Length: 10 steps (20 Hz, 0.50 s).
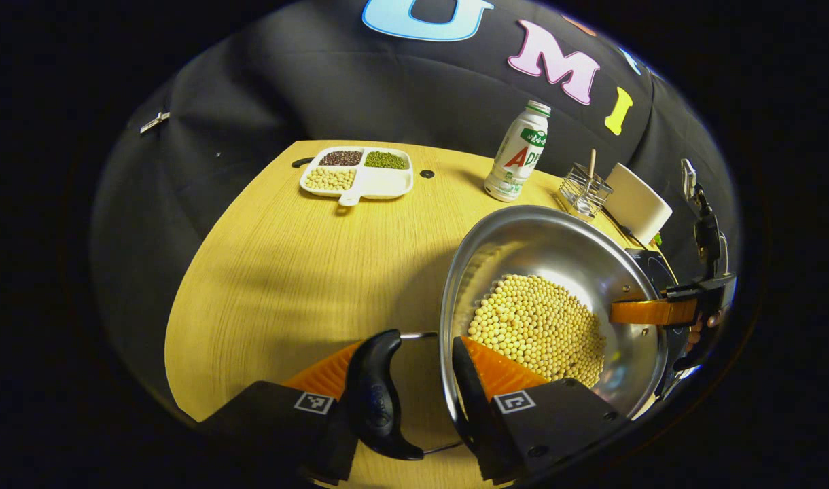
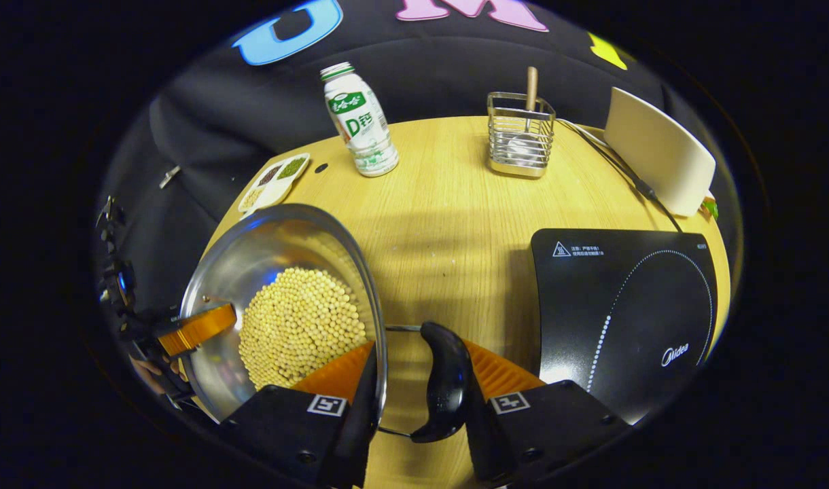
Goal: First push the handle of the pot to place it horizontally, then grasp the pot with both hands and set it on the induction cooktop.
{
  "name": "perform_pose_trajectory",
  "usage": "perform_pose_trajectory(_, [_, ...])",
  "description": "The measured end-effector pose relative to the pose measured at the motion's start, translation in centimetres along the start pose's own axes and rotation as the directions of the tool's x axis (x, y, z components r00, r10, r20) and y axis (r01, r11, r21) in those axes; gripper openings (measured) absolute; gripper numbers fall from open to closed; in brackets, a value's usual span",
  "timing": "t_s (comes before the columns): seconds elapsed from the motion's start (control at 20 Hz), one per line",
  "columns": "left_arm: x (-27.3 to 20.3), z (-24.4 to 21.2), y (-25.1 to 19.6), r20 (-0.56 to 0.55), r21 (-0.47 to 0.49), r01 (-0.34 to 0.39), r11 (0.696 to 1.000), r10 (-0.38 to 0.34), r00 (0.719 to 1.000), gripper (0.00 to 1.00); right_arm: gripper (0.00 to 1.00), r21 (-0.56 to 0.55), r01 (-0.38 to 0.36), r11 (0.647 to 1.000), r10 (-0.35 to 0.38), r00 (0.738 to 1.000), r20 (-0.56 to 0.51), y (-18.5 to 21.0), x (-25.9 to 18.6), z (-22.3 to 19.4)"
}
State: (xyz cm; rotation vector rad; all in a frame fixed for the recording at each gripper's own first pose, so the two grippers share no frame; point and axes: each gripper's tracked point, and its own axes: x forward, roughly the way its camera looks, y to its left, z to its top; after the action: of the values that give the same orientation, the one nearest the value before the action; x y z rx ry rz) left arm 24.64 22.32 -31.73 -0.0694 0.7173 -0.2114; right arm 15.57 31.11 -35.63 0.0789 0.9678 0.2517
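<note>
A steel pot [image 1: 537,244] holding soybeans [image 1: 537,326] hangs between both grippers over the wooden table [image 1: 306,272]. My left gripper [image 1: 408,350] straddles the near black handle [image 1: 380,394] and the rim, one finger outside, one inside the pot, shut on them. In the right gripper view the pot [image 2: 265,244] is at the left, and my right gripper [image 2: 420,350] is shut the same way on its other handle [image 2: 445,380] and rim. The black induction cooktop [image 2: 625,305] lies to the right of the pot. Each view shows the opposite gripper at the pot's far rim.
At the back of the table stand a white drink bottle [image 2: 360,122], a wire holder with a wooden stick [image 2: 521,136] and a leaning white board [image 2: 659,153]. A white divided tray of beans [image 1: 360,173] lies at the far left. A cable [image 2: 632,176] runs to the cooktop.
</note>
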Motion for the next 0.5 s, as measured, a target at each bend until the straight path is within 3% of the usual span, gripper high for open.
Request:
perform_pose_trajectory(0.05, [0.0, -0.1, -0.1, -0.002, -0.005, 0.000, 1.000, 0.000, 1.000, 0.70, 0.57, -0.010, 0.002, 1.000, -0.002, 1.000, 0.004, -0.1, -0.1, -0.1])
perform_pose_trajectory(0.1, [-0.2, -0.1, 0.0, 0.001, -0.010, -0.002, 1.000, 0.002, 1.000, 0.70, 0.62, -0.012, 0.003, 1.000, -0.003, 1.000, 0.007, 0.0, -0.1, -0.2])
perform_pose_trajectory(0.3, [-1.1, -1.0, -0.2, -0.003, -0.055, -0.022, 0.998, 0.022, 1.000, 0.67, 0.61, -0.050, 0.001, 0.999, -0.001, 1.000, 0.009, 0.1, -0.7, -0.9])
perform_pose_trajectory(0.35, [-1.6, -1.4, -0.3, -0.009, -0.066, -0.025, 0.998, 0.024, 1.000, 0.66, 0.58, -0.054, -0.002, 0.999, 0.002, 1.000, 0.001, 0.1, -1.0, -1.4])
perform_pose_trajectory(0.5, [-3.1, -2.3, -0.8, -0.023, -0.107, -0.035, 0.994, 0.033, 0.999, 0.63, 0.61, -0.058, -0.022, 0.998, 0.022, 1.000, -0.014, 0.3, -2.3, -2.3])
